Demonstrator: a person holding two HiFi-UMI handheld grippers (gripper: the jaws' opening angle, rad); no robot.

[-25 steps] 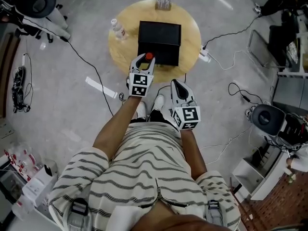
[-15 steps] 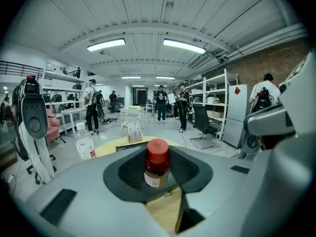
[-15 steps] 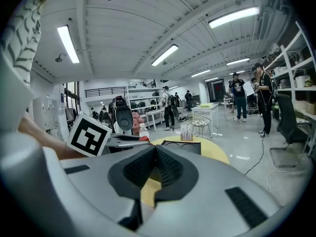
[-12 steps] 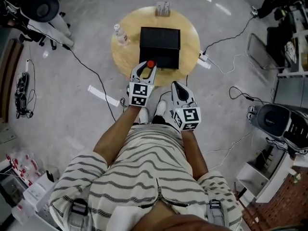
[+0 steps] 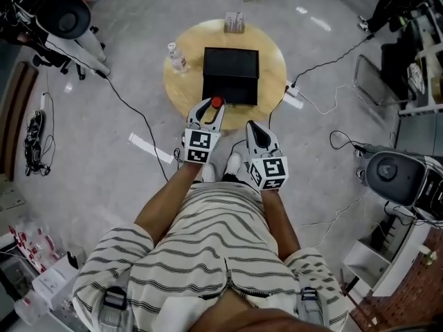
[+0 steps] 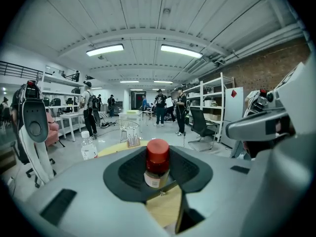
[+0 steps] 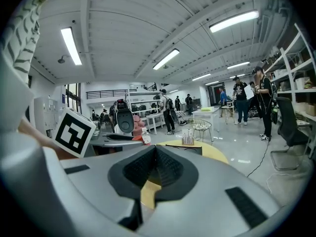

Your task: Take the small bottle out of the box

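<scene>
Grey floor (image 5: 104,178) all around, crossed by black cables. At 12 o'clock of the head view, a round wooden worktop (image 5: 273,50). At 6 o'clock, a person in a striped shirt (image 5: 208,247), both forearms stretched towards 12.

On the middle of the worktop, a black box (image 5: 230,71), its near side close to the worktop's 6 o'clock rim.

Left gripper (image 5: 210,107) reaching to the box's 6 o'clock edge, marker cube towards the person. Fingers (image 6: 129,172) clamped on the small bottle (image 6: 157,163).

Right gripper (image 5: 252,126) just beside the left, at its 4 o'clock, short of the worktop's rim in the head view and apart from the box. Fingers (image 7: 136,171) closed pad to pad at the tips, nothing between them.

At the box's 10 o'clock, a clear water bottle (image 5: 177,56) standing on the worktop, apart from the box. On the floor at the worktop's 4 o'clock, a white power strip (image 5: 293,95). At the worktop's 12 o'clock rim, a small rack (image 5: 234,22) of thin upright things, too small to name.

Last, the small bottle itself: upright, red cap on top, pale label below, dark pads pressing on either side. From the head view only the red cap seen, right at the box's 6 o'clock edge. Whether over the box or just outside it, not to be told from there. Beneath it in the left gripper view, a strip of bare wood.
</scene>
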